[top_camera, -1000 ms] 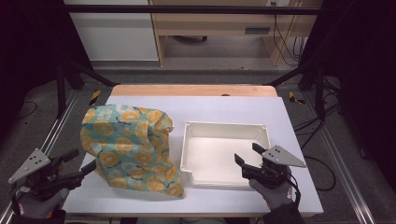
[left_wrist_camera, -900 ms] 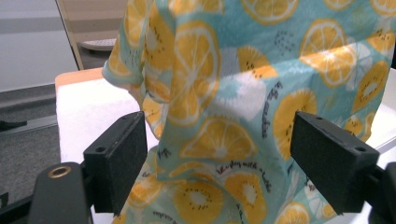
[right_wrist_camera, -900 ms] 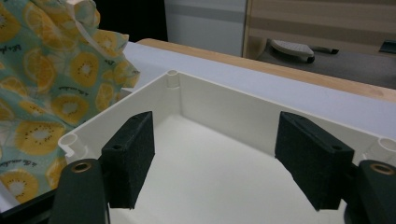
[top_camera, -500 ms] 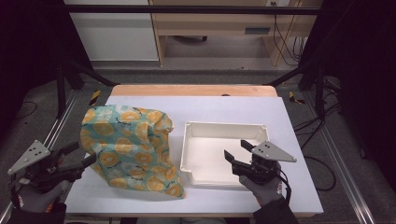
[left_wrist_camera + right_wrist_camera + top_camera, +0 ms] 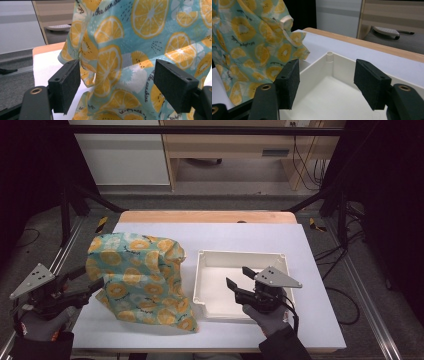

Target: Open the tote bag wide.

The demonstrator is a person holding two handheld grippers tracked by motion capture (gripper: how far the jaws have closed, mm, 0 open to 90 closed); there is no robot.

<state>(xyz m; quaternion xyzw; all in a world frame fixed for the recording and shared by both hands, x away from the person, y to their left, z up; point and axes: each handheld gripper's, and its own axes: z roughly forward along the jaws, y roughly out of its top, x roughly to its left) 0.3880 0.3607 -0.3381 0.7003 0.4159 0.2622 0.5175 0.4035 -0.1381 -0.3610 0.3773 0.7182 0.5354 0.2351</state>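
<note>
From above, the lemon-print cloth [image 5: 140, 277] stood heaped on the left half of the white table [image 5: 310, 245], just beside the white tray [image 5: 240, 260]. The left gripper [image 5: 92, 282] pointed at the heap's left edge with its jaws apart; its own view showed folds of cloth between the pads [image 5: 66, 85], seemingly unpinched, though contact was hard to judge. The right gripper [image 5: 239, 279] hovered over the tray, its jaws apart with nothing between them after closing a little. Its own view showed the tray's corner post [image 5: 329, 55].
</note>
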